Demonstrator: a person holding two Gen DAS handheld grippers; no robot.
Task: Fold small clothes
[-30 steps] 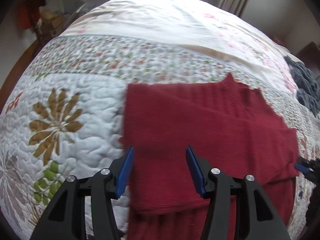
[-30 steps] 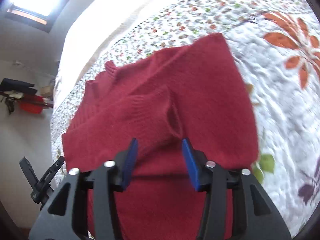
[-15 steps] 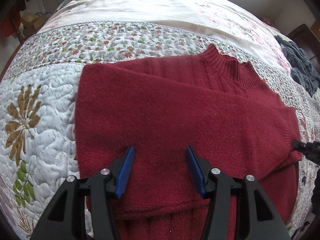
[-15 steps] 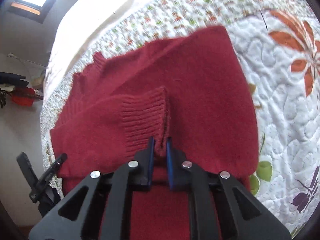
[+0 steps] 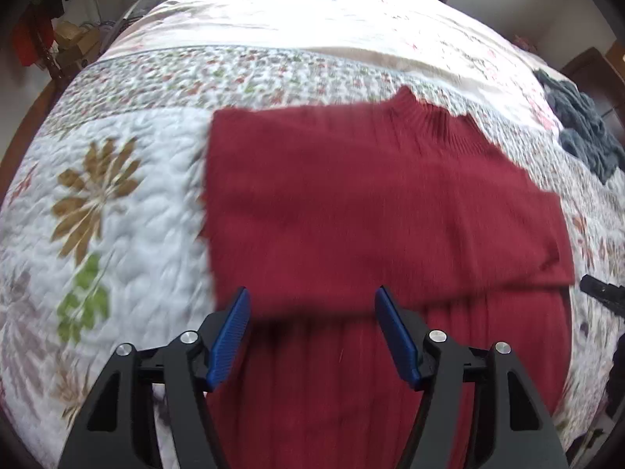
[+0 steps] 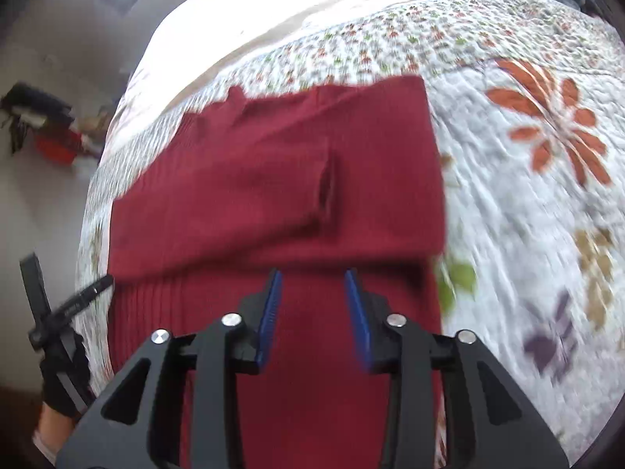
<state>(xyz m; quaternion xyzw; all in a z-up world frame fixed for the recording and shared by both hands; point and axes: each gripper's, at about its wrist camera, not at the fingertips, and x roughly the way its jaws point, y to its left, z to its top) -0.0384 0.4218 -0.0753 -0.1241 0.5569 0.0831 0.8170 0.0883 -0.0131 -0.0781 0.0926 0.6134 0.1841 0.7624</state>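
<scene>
Red knit, our sweater (image 5: 371, 211) lies flat on the bed's floral quilt (image 5: 117, 203), both sleeves crossed over the chest. Our left gripper (image 5: 312, 332) hovers with jaws spread and empty; our right gripper (image 6: 312, 312) likewise holds nothing, jaws parted. We judge the loose cuff (image 6: 324, 191) could snag and undo 1 fold. Bare quilt flanks the sweater; a grey garment (image 5: 578, 136) sits well apart.
</scene>
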